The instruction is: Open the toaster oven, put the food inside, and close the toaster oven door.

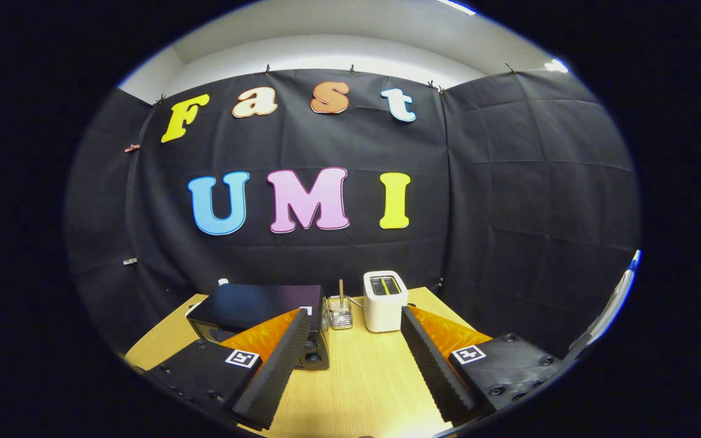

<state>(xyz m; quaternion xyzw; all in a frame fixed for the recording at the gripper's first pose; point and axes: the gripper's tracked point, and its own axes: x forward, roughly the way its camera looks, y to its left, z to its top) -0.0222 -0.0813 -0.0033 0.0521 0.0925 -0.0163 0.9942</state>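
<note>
Ahead and to the left, the toaster oven (253,307) sits on a pale wooden table (356,377), a low black box with a flat, faintly glossy top. Its front corner lies partly hidden behind the left finger of the gripper (355,356), so the door and handle cannot be made out. Judging by its build, it is probably rigid, fairly heavy and unlikely to slide; the door would likely be best taken by a handle along its front edge, and glass there would call for gentle contact. No food can be told apart on the table.

The gripper's two fingers stand wide apart with nothing between them, hovering above bare table. Each finger is a black wedge with a ribbed inner pad, an orange translucent panel behind it and a small square marker on its base.

Just right of the oven stands a small clear rack (339,313) with a thin wooden stick upright in it. Right of that is a white toaster (384,301), rounded, smooth and matte, with two slots on top.
</note>
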